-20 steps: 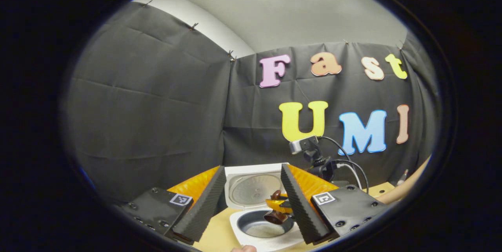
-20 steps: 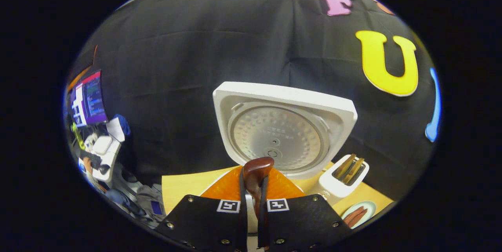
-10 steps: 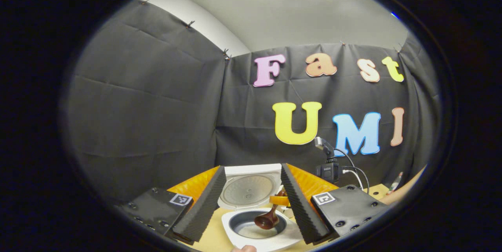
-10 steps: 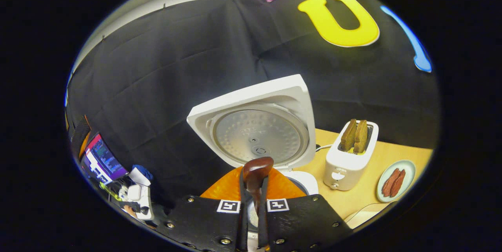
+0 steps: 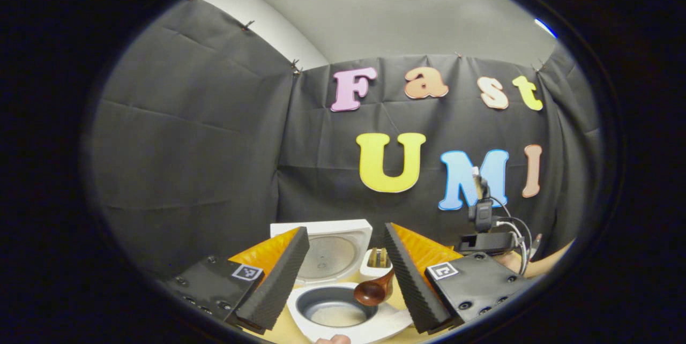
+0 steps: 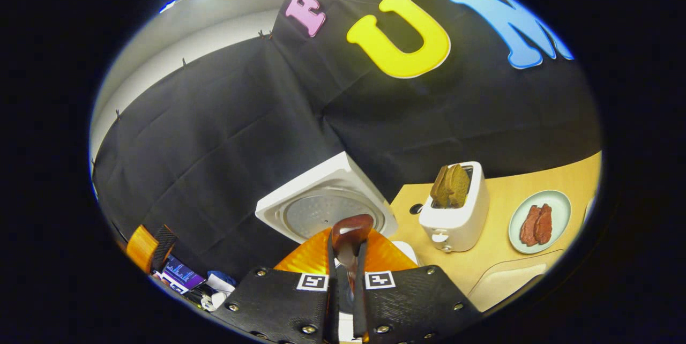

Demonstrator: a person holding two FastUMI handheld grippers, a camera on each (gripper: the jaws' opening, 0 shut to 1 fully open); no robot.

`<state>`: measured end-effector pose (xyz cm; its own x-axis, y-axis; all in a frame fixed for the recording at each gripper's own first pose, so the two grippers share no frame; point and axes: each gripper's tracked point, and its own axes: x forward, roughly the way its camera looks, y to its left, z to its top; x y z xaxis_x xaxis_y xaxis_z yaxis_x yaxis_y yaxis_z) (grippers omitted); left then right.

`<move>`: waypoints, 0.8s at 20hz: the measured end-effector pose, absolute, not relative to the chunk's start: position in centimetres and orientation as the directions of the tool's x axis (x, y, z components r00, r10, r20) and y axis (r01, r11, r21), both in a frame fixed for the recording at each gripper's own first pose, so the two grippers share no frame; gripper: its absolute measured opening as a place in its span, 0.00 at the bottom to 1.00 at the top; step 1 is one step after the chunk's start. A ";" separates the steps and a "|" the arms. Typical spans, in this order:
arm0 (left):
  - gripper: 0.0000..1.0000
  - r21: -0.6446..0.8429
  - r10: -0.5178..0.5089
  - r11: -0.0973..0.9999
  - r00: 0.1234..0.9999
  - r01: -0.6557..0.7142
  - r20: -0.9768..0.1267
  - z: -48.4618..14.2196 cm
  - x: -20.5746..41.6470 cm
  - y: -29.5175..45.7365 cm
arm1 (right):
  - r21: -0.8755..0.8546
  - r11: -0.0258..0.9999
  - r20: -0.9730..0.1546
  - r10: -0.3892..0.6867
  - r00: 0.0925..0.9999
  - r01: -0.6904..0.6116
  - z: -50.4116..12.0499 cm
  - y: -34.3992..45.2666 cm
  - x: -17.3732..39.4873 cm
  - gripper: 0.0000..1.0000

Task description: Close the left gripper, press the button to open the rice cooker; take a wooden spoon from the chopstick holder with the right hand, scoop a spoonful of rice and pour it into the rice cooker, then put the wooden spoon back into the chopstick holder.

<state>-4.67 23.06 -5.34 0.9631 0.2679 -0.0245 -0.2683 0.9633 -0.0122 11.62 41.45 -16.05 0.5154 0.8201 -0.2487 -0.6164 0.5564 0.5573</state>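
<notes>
Wooden spoon (image 6: 351,231): dark brown, clamped by the handle between both fingers of the right gripper (image 6: 345,285), which is closed on it; the rounded end of the spoon stands up just past the fingertips in the right gripper view. In the left gripper view the spoon's bowl (image 5: 371,291) hangs over the right rim of the rice cooker's inner pot.

Rice cooker (image 5: 343,309): white, lid raised. Inner pot dark grey, with a pale layer of rice on its bottom. The lid (image 6: 327,210) tilts back toward the black cloth wall, its round metal underside facing out; in the right gripper view it sits just behind the held spoon.

Left gripper (image 5: 343,274): fingers spread wide, holding nothing; the cooker and the spoon's bowl appear in the gap between them, farther off.

Toaster (image 6: 455,210): white, on the tabletop (image 6: 536,178) to the right of the cooker, two brown slices standing in its slots.

Plate (image 6: 538,221): pale, round, right of the toaster and apart from it, carrying two reddish strips of food.

Small camera on a stand (image 5: 482,210): black, with cables, seen to the right in the left gripper view.

Monitor and clutter (image 6: 185,279): low left in the right gripper view, too small to tell apart.
</notes>
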 end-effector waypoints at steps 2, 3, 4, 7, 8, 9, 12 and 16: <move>0.95 -0.010 0.240 0.971 0.970 -0.240 -0.025 -5.4 -3.6 22.2 | 0.550 0.569 -0.223 0.805 0.550 -0.611 -14.2 39.1 11.7 0.11; 0.95 -0.010 0.225 0.974 0.974 -0.226 -0.025 -5.3 -3.1 21.8 | 0.544 0.579 -0.213 0.796 0.567 -0.608 -13.4 37.9 11.9 0.11; 0.95 -0.011 0.210 0.978 0.977 -0.210 -0.023 -5.4 -2.7 21.2 | 0.538 0.590 -0.209 0.786 0.582 -0.603 -12.9 36.8 12.1 0.11; 0.95 -0.013 0.166 0.986 0.986 -0.166 -0.020 -5.3 -1.5 19.8 | 0.522 0.625 -0.193 0.750 0.633 -0.580 -11.5 33.7 12.5 0.11; 0.95 -0.015 0.151 0.988 0.988 -0.152 -0.021 -5.5 -1.0 19.3 | 0.514 0.641 -0.190 0.734 0.653 -0.571 -11.1 32.5 12.6 0.11; 0.96 -0.018 0.138 0.990 0.990 -0.138 -0.022 -5.6 -0.6 18.9 | 0.502 0.657 -0.187 0.717 0.671 -0.563 -10.8 31.4 12.7 0.11; 0.96 -0.023 0.099 0.995 0.995 -0.100 -0.027 -5.9 0.6 17.6 | 0.467 0.705 -0.182 0.667 0.722 -0.534 -10.0 28.0 12.9 0.11; 0.97 -0.025 0.052 0.998 0.998 -0.053 -0.027 -6.1 2.0 15.9 | 0.467 0.746 -0.188 0.608 0.771 -0.474 -9.8 24.1 13.0 0.11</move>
